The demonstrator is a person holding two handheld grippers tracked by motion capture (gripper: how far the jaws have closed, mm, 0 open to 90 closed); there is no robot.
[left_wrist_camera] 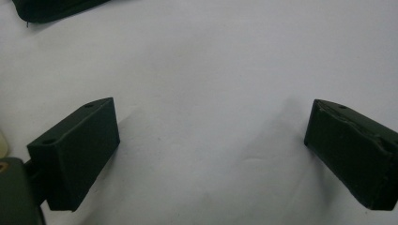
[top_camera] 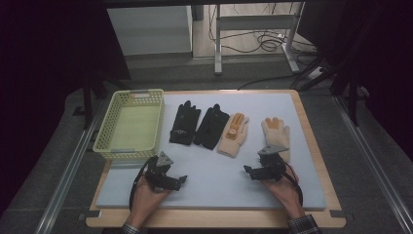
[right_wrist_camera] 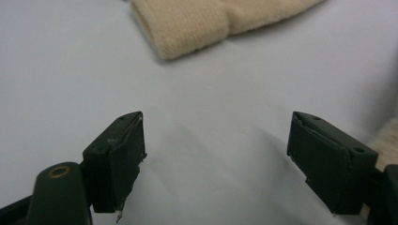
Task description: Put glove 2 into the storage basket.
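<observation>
Both hands rest low on the grey mat (top_camera: 214,180), below the gloves (top_camera: 234,134): left gripper (top_camera: 181,181) and right gripper (top_camera: 249,171) gape wide, holding nothing.

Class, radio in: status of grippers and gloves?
Left gripper, right gripper open, empty. Four gloves on mat; beige glove nearest right. Basket empty. Nothing blocking.

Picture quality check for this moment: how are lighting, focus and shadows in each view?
High view: the mat is evenly lit, the surroundings dark. Left gripper view: soft overall, faint shadows beside the open left claw. Right gripper view: the beige glove is slightly out of focus.
</observation>
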